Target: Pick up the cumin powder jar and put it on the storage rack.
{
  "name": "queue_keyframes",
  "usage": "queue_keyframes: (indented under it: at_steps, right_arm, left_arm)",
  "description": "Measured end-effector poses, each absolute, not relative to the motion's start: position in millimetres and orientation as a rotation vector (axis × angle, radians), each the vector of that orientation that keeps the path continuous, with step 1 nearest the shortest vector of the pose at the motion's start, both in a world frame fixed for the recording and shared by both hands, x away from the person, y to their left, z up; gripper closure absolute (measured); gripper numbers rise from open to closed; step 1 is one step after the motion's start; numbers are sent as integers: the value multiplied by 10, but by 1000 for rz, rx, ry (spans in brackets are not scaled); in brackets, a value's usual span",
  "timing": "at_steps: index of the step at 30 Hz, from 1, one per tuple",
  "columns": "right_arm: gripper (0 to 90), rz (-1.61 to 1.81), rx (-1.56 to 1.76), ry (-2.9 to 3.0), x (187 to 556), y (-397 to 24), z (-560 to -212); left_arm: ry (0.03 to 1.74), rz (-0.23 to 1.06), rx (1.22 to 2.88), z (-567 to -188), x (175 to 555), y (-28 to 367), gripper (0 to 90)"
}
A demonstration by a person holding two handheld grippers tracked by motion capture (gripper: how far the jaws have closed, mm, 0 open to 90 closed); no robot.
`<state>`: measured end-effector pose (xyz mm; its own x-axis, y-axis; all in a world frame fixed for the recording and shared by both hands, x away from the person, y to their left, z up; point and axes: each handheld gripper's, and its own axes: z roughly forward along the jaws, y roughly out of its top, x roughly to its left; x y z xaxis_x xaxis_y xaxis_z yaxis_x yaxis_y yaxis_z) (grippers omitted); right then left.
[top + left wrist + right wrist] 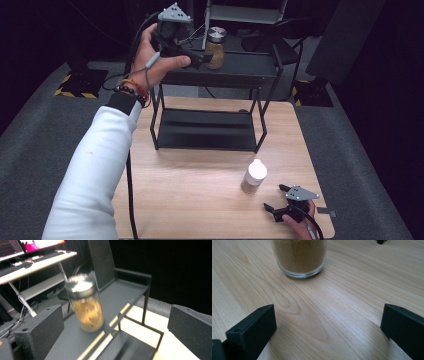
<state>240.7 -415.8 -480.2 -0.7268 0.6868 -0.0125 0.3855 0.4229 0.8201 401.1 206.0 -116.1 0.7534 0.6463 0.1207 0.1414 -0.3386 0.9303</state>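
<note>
The left gripper, jaws spread wide and empty, sits at the top centre of the high view beside the steel-lidded spice jar, which stands on the rack's top shelf, apparently where it belongs. The right gripper, also released, rests on the bench near a white-capped jar, lower right.

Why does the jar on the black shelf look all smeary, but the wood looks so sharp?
In the left gripper view the jar is streaked by motion blur, with glare on its lid; in the right gripper view the table grain is crisp; in the high view the surroundings are dark.
</note>
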Motion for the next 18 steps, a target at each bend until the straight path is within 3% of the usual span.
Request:
queue_keyframes:
  at_steps: [18]
  right_arm:
    - [0, 1211, 919, 2336, 2407, -4158, -4803]
  left_arm:
    - [650, 570, 1885, -1941, 3492, 2216, 0]
